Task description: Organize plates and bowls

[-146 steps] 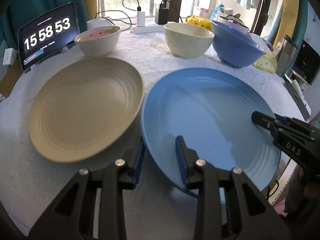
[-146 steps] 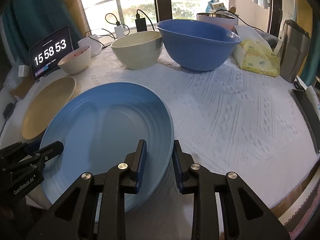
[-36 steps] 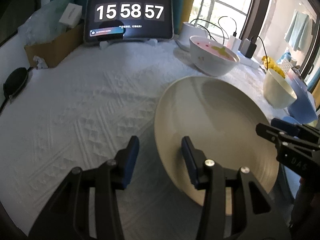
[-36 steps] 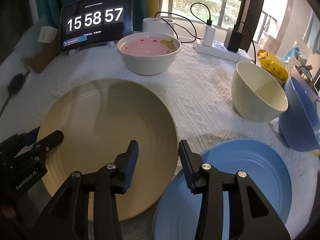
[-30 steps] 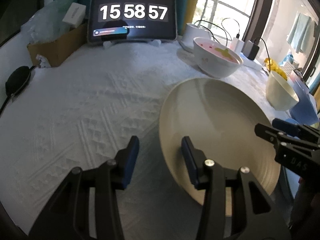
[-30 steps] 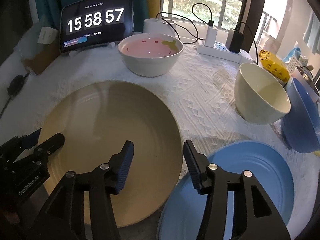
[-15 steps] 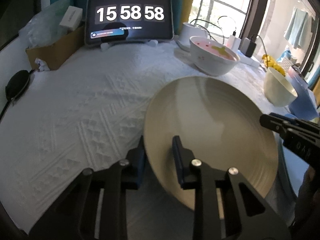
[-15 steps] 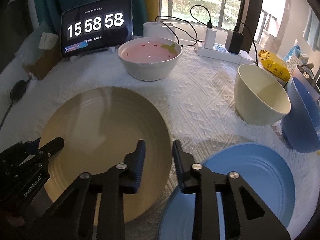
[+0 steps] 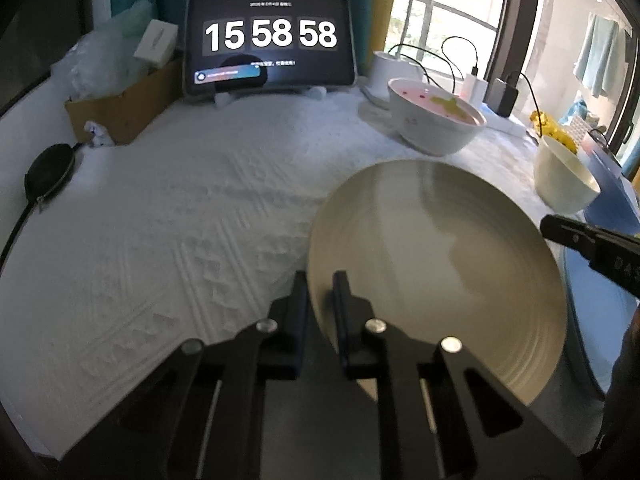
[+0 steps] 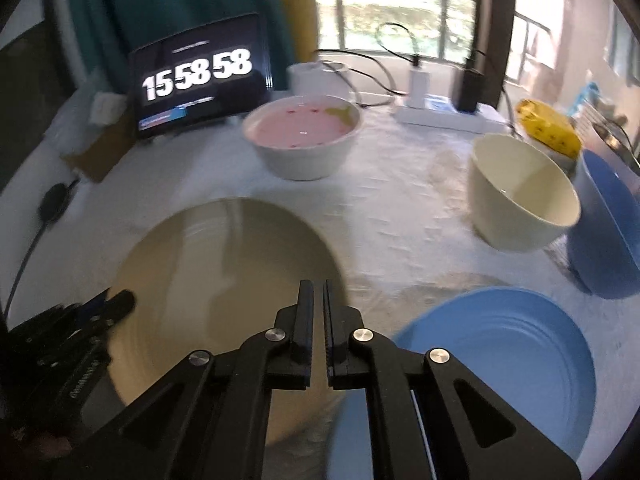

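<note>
Both hand-held grippers have hold of the same beige plate [image 9: 436, 264]: the left hand-held gripper [image 9: 320, 292] has just been closing, and its jaws now pinch the plate's near left rim, one pad under the edge and one on top, while the right hand-held gripper [image 10: 317, 308] has likewise been closing and stands nearly shut at the plate's near right edge; in its own view the rim between the pads is hard to make out, but the left view shows its tip reaching over that side of the plate, so I judge it clamped there too. Whether the plate rests on the white textured cloth of the table [image 9: 168, 216] or is just clear of it I cannot tell. Just to its right lies the blue plate [image 10: 504, 356], flat on the table and free of any grip. Further back stand three bowls, each apart from the others or nearly so: a white bowl with a pink inside [image 10: 302, 140] near the tablet clock [image 9: 270, 40], a cream bowl [image 10: 520, 200], and beside it a big blue bowl [image 10: 604, 232]. As I read it, the sorting has barely begun: nothing is stacked yet, the plates are side by side and the bowls un-nested; left to do are setting one plate on the other and gathering the bowls
</note>
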Available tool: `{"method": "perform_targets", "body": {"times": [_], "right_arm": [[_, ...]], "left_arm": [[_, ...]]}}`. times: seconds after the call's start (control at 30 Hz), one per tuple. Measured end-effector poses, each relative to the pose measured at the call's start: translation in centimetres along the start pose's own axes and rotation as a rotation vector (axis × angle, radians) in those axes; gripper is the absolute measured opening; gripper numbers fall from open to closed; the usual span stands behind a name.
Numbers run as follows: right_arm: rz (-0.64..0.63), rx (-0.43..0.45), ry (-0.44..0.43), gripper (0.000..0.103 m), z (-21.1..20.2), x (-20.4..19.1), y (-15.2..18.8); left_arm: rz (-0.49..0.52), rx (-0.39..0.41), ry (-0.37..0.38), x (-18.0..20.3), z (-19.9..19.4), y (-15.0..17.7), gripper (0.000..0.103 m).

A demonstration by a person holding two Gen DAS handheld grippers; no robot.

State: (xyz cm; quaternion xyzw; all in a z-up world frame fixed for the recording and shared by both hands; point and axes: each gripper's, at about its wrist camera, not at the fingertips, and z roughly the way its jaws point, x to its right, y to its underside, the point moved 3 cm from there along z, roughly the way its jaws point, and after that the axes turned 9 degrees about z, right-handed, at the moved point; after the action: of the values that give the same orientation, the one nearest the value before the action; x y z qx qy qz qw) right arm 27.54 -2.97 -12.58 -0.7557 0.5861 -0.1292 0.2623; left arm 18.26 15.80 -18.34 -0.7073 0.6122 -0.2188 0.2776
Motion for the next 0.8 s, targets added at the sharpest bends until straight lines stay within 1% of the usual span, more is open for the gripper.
{"method": "perform_targets", "body": {"times": [0.03, 0.1, 0.23, 0.33, 0.4, 0.47, 0.63, 0.8], "right_arm": [[0.006, -0.007, 0.005, 0.015, 0.2, 0.1, 0.1], [0.016, -0.031, -0.001, 0.016, 0.7, 0.3, 0.2], [0.015, -0.07, -0.014, 0.017, 1.6, 0.0, 0.5], [0.026, -0.137, -0.027, 0.018, 2.9, 0.0, 1.1], [0.017, -0.133, -0.02, 0.02, 3.0, -0.3, 1.0], [0.008, -0.13, -0.014, 0.021, 2.9, -0.4, 1.2], [0.006, -0.095, -0.019, 0.017, 2.3, -0.5, 1.0], [0.001, -0.066, -0.025, 0.016, 1.3, -0.6, 0.8]], "left_arm": [[0.006, 0.002, -0.004, 0.0, 0.0, 0.0, 0.013], [0.0, 0.0, 0.0, -0.3, 0.1, 0.1, 0.013], [0.013, 0.007, -0.019, -0.4, 0.1, 0.0, 0.013], [0.018, 0.01, -0.022, -0.4, 0.2, 0.0, 0.014], [0.021, 0.013, -0.027, -0.3, 0.1, 0.0, 0.014], [0.013, 0.014, -0.014, -0.5, 0.1, 0.1, 0.013], [-0.027, 0.009, 0.042, -1.3, 0.0, 0.2, 0.013], [-0.032, 0.025, 0.051, -1.2, -0.8, 0.1, 0.013]]}}
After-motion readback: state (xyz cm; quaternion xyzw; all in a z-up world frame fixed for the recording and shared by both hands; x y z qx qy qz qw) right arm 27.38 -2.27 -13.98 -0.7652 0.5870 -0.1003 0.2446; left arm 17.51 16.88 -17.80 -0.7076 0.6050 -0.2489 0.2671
